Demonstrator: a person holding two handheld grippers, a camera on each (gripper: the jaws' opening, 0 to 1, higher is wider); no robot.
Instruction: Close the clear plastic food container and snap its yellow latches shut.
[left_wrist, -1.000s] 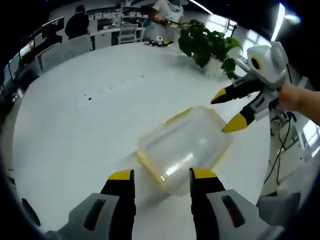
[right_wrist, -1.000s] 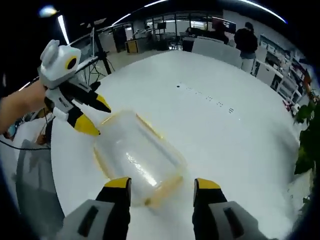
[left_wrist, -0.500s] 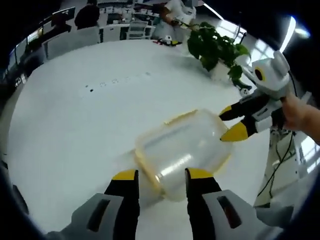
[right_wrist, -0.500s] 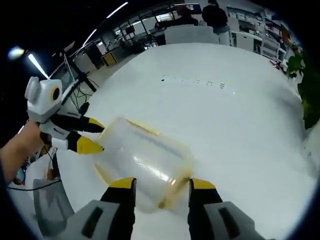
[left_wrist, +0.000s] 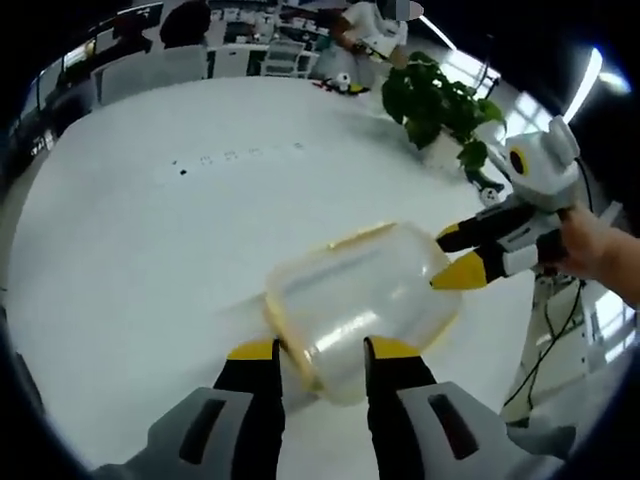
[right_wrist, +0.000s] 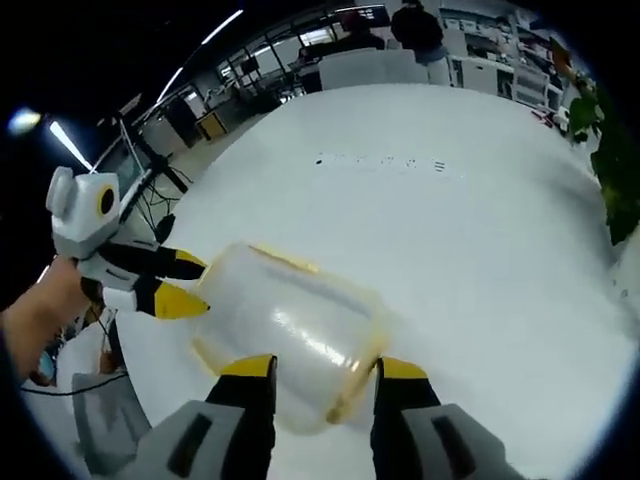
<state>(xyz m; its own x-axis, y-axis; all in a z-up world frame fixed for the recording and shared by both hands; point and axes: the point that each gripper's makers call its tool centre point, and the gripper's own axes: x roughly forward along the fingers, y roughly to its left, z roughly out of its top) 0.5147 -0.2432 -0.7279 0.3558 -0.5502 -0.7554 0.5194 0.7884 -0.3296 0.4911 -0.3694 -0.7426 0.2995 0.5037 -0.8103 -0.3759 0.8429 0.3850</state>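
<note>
— While you hold the left claw (left_wrist: 318, 352) low, where does the container (left_wrist: 362, 297) sit?

— On the white tabletop (left_wrist: 150, 230), its near end reaching between your two spread yellow tips. Since half a second ago the left gripper view has crept a little closer; the box itself hasn't shifted on the tabletop. To its right your right claw (left_wrist: 452, 258) comes in with jaws parted, the lower tip touching the container's far end. Behind that stands a potted plant (left_wrist: 436, 100).

— And from the other side?

— In the right gripper view, the left claw (right_wrist: 188, 282) is at the left, jaws apart, its lower tip against the container's (right_wrist: 290, 325) end. Further right, your right claw (right_wrist: 326, 371) is also open, straddling the near end, slightly closer than before. I can't tell whether the yellow latches are snapped.
</note>
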